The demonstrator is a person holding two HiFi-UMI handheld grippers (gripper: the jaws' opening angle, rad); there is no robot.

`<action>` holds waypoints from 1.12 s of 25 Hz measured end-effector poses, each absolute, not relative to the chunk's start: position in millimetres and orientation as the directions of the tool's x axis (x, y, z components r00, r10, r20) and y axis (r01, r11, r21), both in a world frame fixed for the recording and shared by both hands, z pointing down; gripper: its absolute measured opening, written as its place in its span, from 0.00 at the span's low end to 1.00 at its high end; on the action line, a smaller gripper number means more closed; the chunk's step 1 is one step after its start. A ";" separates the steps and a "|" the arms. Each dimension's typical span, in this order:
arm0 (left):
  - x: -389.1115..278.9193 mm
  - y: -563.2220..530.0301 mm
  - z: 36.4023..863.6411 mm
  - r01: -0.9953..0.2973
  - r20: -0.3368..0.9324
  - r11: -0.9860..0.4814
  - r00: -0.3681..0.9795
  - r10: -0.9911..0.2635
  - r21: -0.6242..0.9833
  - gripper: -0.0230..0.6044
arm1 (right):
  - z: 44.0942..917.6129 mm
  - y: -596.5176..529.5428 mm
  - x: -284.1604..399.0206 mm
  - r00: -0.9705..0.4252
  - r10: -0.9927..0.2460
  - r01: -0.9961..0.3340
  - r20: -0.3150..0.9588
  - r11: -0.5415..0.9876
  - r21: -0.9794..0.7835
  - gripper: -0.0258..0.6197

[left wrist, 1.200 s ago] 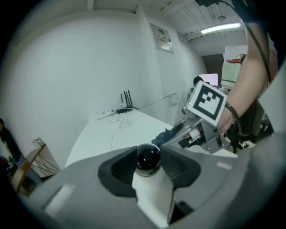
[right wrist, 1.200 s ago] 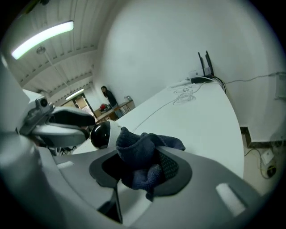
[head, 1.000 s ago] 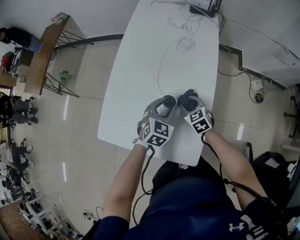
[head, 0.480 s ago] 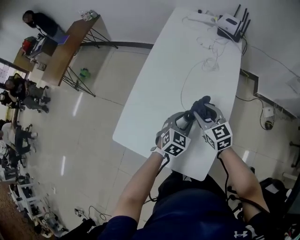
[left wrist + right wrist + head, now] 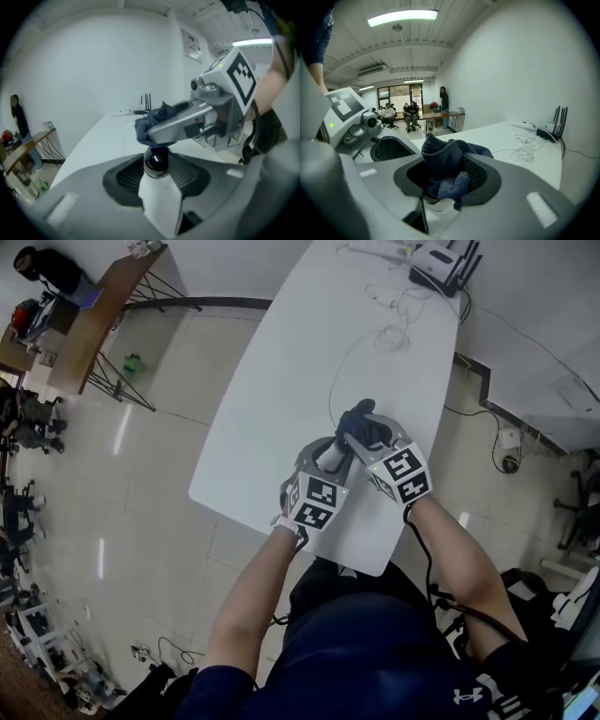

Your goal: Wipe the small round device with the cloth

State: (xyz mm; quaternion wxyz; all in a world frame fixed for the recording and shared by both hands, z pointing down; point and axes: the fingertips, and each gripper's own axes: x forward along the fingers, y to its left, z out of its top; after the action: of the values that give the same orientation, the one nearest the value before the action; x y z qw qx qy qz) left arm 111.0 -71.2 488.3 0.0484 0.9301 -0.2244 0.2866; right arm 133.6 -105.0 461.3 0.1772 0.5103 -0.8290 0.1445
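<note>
Firmly, the left gripper [image 5: 157, 174] pinches the small round device [image 5: 158, 197] — its white body stands upright between the two ribbed pads, and the glossy black dome at its top pokes just above them. The right gripper [image 5: 450, 177] comes in from the right with its jaws closed on a bunched dark blue cloth [image 5: 446, 157], which fills the gap between the pads and spills over their far edge. The wad of cloth sits just over the dome, touching it or all but touching — I cannot tell which. Both grippers meet over the near end of the white table [image 5: 281, 381]; a router [image 5: 439, 257] and loose white cables [image 5: 394, 310] lie at the far end
</note>
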 end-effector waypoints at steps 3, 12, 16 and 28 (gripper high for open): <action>109.1 -69.7 489.8 -0.480 0.550 -0.877 0.732 -0.401 -0.001 0.30 | 468.2 -103.9 156.4 -0.396 -0.810 -0.918 0.432 0.345 -0.194 0.29; 102.7 -62.4 493.8 -0.498 0.556 -0.867 0.731 -0.395 0.038 0.30 | 516.1 -84.9 188.4 -0.380 -0.804 -0.845 0.458 0.100 -0.525 0.29; 103.5 -60.3 496.2 -0.486 0.557 -0.873 0.734 -0.388 0.032 0.30 | 549.2 -70.7 184.9 -0.354 -0.744 -0.914 0.567 0.145 -0.380 0.29; 104.5 -64.7 487.5 -0.515 0.514 -0.856 0.748 -0.420 0.050 0.30 | 492.0 -76.1 199.4 -0.254 -0.800 -0.961 0.543 0.273 -0.047 0.28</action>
State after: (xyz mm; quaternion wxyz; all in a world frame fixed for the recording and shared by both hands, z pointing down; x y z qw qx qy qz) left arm 104.5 -64.7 487.5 0.0948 0.9301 -0.2511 0.2508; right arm 199.4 -76.1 492.0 0.2127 0.5723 -0.7691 0.1889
